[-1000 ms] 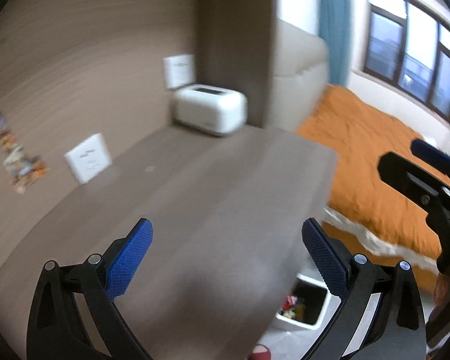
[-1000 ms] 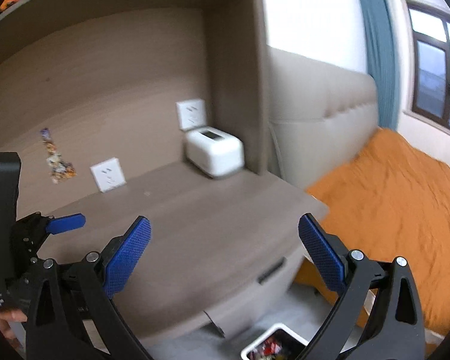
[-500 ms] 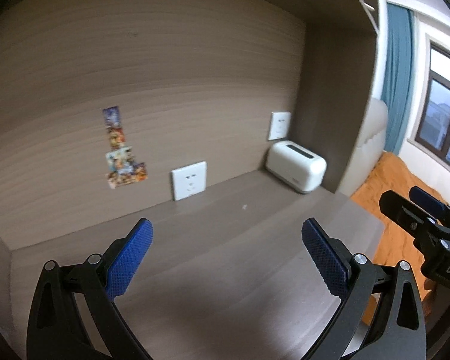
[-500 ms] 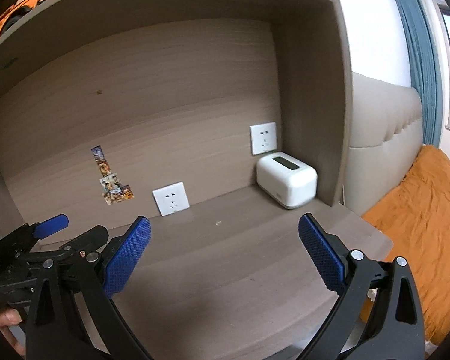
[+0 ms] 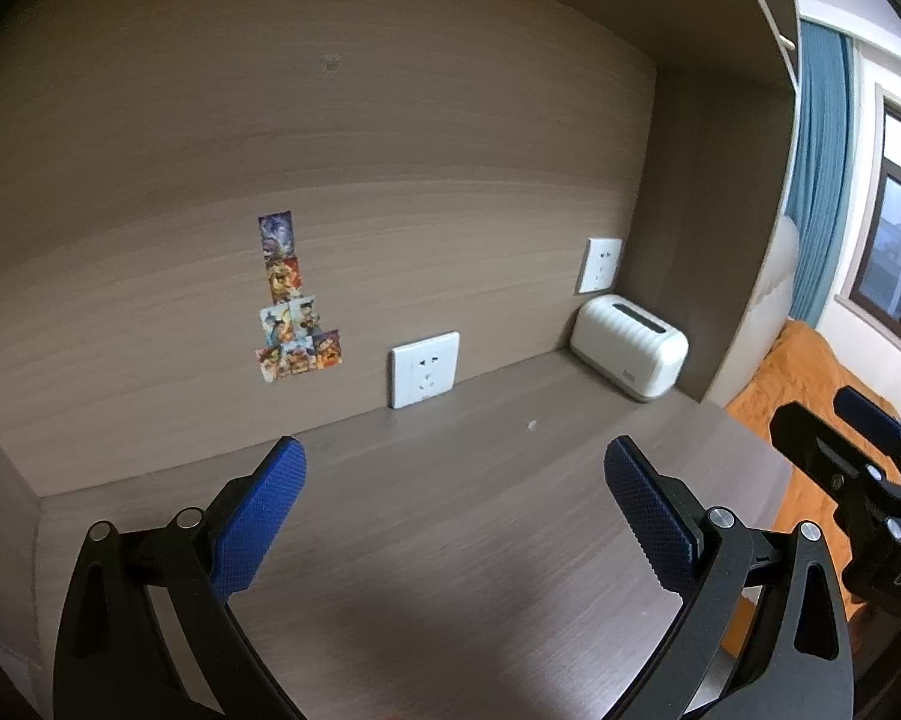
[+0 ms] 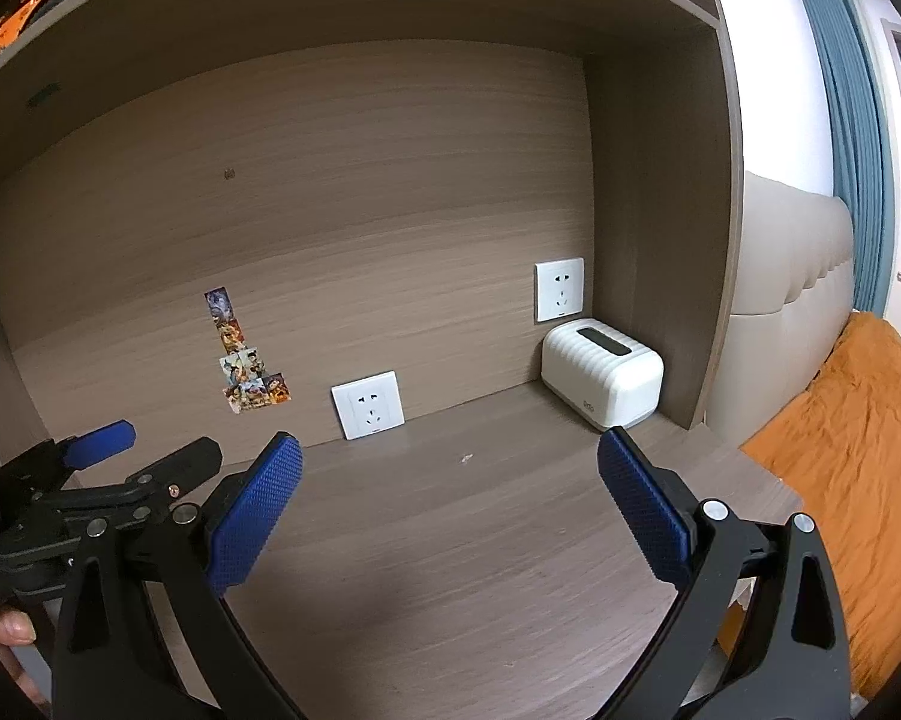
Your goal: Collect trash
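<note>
Both my hand-held grippers, left [image 5: 453,507] and right [image 6: 449,501], wide open, empty. Scanning worktop [image 5: 450,540]; only tiny crumb [image 5: 532,425] left. Next: pinch needs precision.

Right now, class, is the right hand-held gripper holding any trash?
No, the right hand-held gripper stands open with only bare desk between its pads.
</note>
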Action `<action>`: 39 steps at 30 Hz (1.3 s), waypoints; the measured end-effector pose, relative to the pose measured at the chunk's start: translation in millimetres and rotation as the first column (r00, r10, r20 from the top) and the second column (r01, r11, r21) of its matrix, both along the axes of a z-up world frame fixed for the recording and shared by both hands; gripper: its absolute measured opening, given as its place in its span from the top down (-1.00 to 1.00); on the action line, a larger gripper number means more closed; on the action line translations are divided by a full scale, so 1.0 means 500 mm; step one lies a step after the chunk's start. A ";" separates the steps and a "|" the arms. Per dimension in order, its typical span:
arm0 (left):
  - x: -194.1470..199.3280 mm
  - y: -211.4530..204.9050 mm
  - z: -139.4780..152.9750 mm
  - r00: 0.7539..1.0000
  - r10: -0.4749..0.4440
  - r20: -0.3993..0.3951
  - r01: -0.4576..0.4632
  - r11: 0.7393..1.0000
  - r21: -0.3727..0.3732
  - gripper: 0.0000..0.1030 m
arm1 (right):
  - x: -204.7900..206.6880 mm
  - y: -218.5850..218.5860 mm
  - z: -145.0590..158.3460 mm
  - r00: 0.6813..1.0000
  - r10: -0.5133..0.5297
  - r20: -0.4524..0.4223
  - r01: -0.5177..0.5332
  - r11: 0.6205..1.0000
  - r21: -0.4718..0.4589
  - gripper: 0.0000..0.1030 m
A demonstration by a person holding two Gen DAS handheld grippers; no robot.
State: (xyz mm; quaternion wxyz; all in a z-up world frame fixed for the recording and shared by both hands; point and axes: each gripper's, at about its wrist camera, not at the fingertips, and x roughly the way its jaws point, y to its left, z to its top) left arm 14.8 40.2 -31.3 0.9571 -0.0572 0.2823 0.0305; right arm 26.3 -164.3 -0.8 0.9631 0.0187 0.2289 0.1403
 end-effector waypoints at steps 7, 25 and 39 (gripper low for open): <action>0.006 0.003 0.003 0.999 -0.036 0.011 0.035 0.999 0.037 -0.90 | 0.004 0.013 -0.004 1.000 -0.025 -0.015 0.025 1.000 0.003 -0.91; 0.025 -0.005 0.011 0.994 -0.107 0.025 0.104 0.991 0.084 -0.90 | 0.010 0.034 -0.007 0.998 -0.064 -0.022 0.064 0.998 -0.006 -0.91; 0.035 -0.010 0.017 0.990 -0.133 0.040 0.128 0.986 0.110 -0.90 | 0.010 0.031 -0.005 0.996 -0.080 -0.026 0.080 0.997 0.005 -0.91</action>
